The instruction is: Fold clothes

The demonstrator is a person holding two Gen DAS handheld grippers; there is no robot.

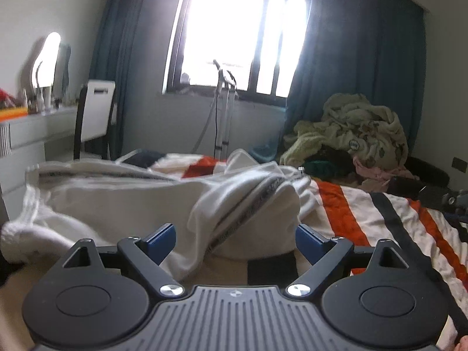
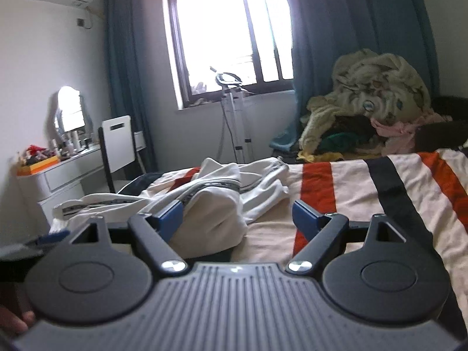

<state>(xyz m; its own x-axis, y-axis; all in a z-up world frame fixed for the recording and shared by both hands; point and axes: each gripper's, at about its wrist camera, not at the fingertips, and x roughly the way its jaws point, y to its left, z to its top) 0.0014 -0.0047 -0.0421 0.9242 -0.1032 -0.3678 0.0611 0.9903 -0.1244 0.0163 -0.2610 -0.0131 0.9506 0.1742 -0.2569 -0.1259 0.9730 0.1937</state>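
Both grippers, left (image 1: 234, 235) and right (image 2: 237, 216), hover with jaws apart, gripping nothing, over the rumpled white trousers with grey side stripes (image 1: 140, 201) on the orange-striped quilt (image 1: 365, 213). Pinch one fabric layer near an edge, and spread it flat before creasing.

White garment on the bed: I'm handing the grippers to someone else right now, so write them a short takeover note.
Left gripper: open, holding nothing, low over the near edge of the white garment.
Right gripper: open, holding nothing, at the garment's near right end.
The garment, white with dark trim, lies crumpled on the striped blanket. A heap of unfolded clothes sits at the far right.
Done: no fold visible.
Left: grasp the garment, spread it flat, fold it, then take on the heap.
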